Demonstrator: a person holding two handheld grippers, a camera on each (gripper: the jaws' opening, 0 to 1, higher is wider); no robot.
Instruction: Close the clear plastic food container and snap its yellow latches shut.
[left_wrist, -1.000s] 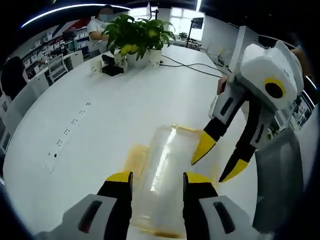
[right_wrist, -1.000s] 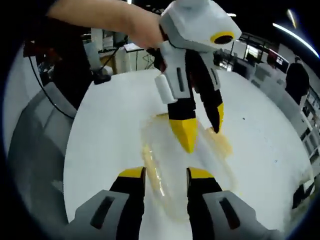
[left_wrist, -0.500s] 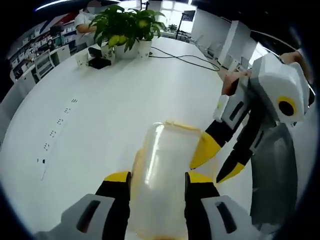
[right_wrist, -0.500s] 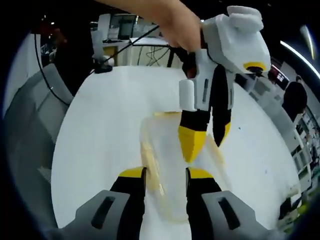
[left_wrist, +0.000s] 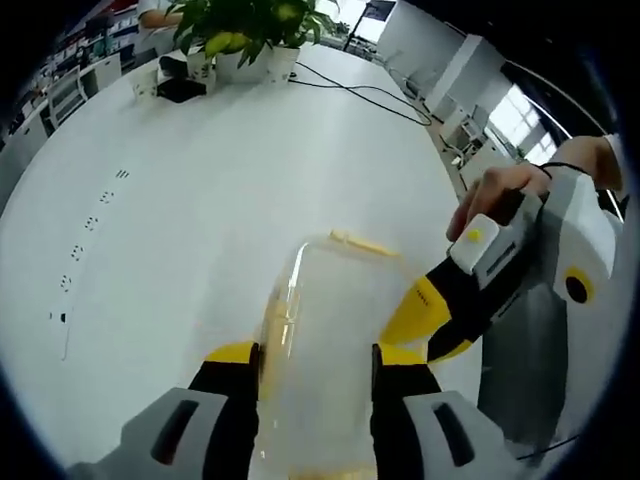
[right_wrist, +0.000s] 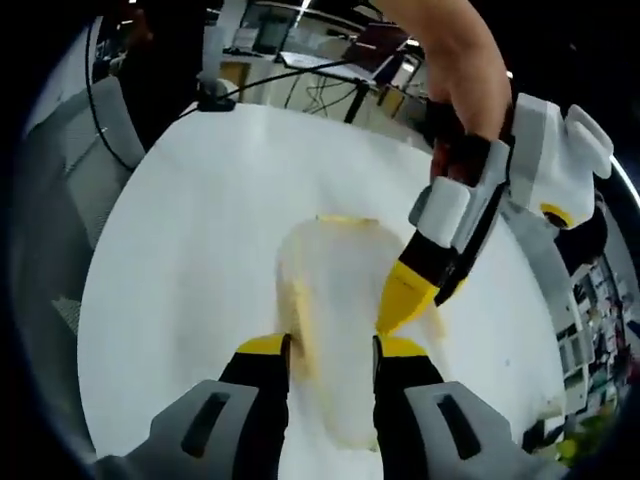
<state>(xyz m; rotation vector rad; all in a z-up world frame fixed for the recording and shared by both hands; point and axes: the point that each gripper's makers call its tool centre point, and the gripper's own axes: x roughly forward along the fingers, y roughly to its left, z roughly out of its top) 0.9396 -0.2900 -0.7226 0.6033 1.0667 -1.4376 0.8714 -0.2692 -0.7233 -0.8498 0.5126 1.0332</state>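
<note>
**Left gripper view: clear container lies between both grippers on the white table**

The white table (left_wrist: 200, 200) is the largest item, round-edged, with a row of small dark marks along its left side. One potted plant (left_wrist: 250, 25) stands at its far end, with a dark object (left_wrist: 180, 88) and a small white cup (left_wrist: 143, 84) beside it; one black cable (left_wrist: 360, 90) trails across the far right of the tabletop.

One clear plastic container (left_wrist: 320, 340) lies on the table directly ahead of the left gripper (left_wrist: 313, 365). Its walls and lid are transparent and slightly cloudy, corners rounded. Two yellow latches are discernible: one (left_wrist: 362, 243) along the far edge, one (left_wrist: 272, 318) down the left side. Whether either is snapped down cannot be determined.

The left gripper's two yellow-tipped jaws stand apart, one on each side of the container's near end; contact cannot be confirmed.

In the right gripper view the same container (right_wrist: 335, 320) sits ahead of the right gripper (right_wrist: 328, 358), whose jaws likewise stand apart astride its near end. The left gripper (right_wrist: 415, 295) enters from the right, held by a hand (right_wrist: 455, 90), yellow tips at the container's right edge.
</note>
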